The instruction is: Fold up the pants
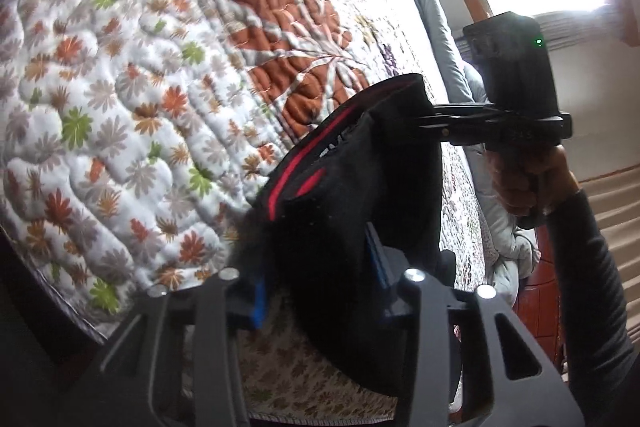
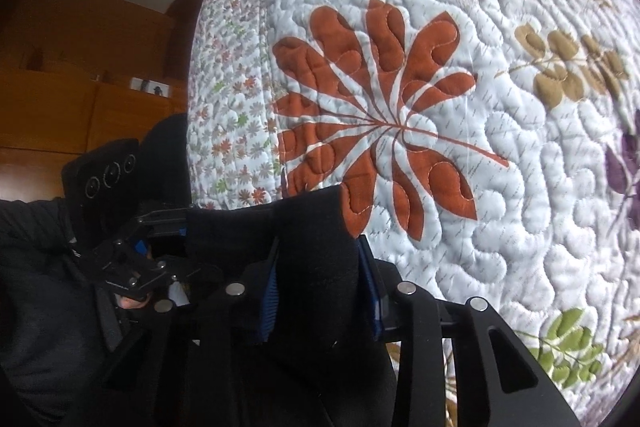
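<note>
Left wrist view: the left gripper (image 1: 320,287) is clamped on the black pants (image 1: 352,187), held above the quilt (image 1: 120,87). The right gripper (image 1: 436,123) pinches the far edge. Risk: uneven tension could pull the fabric free.

Right wrist view: the right gripper (image 2: 320,283) clamps bunched pants (image 2: 316,227). Risk: a thick bunch may slip, skewing the fold.

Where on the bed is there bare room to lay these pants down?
The quilt lies open around the big rust leaf and across the small-flower band. It is crowded only near the camera, where the left gripper and right gripper clamp the black pants.
</note>
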`<state>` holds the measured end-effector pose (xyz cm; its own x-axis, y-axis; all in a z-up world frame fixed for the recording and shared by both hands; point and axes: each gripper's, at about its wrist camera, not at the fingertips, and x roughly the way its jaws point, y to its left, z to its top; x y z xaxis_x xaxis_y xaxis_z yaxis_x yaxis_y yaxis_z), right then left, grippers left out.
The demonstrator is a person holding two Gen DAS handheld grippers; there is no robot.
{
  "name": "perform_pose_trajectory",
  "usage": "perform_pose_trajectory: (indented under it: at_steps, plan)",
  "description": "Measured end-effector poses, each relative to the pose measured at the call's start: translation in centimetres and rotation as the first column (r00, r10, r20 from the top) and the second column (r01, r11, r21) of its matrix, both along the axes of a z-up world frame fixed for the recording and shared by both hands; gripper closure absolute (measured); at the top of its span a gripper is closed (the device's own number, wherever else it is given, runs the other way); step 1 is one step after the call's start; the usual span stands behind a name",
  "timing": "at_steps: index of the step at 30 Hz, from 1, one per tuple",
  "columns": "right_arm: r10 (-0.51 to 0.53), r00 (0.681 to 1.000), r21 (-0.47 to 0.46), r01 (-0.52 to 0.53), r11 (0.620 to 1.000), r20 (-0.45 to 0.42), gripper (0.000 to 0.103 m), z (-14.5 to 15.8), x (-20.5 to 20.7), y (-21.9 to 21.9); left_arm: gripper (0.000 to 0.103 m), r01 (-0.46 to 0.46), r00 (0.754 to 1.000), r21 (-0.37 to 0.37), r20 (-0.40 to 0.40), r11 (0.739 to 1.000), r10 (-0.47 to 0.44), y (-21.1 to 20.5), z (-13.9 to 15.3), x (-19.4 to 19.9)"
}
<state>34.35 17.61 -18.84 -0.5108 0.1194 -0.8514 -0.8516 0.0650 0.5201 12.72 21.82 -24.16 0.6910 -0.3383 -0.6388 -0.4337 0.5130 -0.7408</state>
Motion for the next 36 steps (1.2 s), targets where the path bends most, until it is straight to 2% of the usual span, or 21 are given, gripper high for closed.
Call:
perform_pose_trajectory:
  at_steps: [9, 14, 22, 36]
  plan:
    - [-0.037, 0.985, 0.036, 0.031, 0.999, 0.17, 0.072, 6.7, -1.4, -3.0, 0.077, 0.064, 0.995, 0.111, 0.072, 0.992, -0.072, -1.5, 4.8, 0.6]
    - [-0.083, 0.964, 0.062, 0.069, 0.996, 0.252, 0.073, 10.4, -2.2, -5.7, 0.078, 0.105, 0.986, 0.155, 0.116, 0.982, -0.124, -2.9, 7.5, 0.8]
    - [-0.154, 0.919, 0.096, 0.127, 0.987, 0.363, 0.075, 15.5, -3.2, -10.4, 0.08, 0.174, 0.96, 0.247, 0.174, 0.953, -0.22, -6.8, 11.8, 1.3]
    - [-0.287, 0.837, 0.163, 0.238, 0.957, 0.466, 0.078, 20.7, -4.1, -18.7, 0.081, 0.263, 0.905, 0.361, 0.23, 0.895, -0.359, -13.2, 17.1, 2.1]
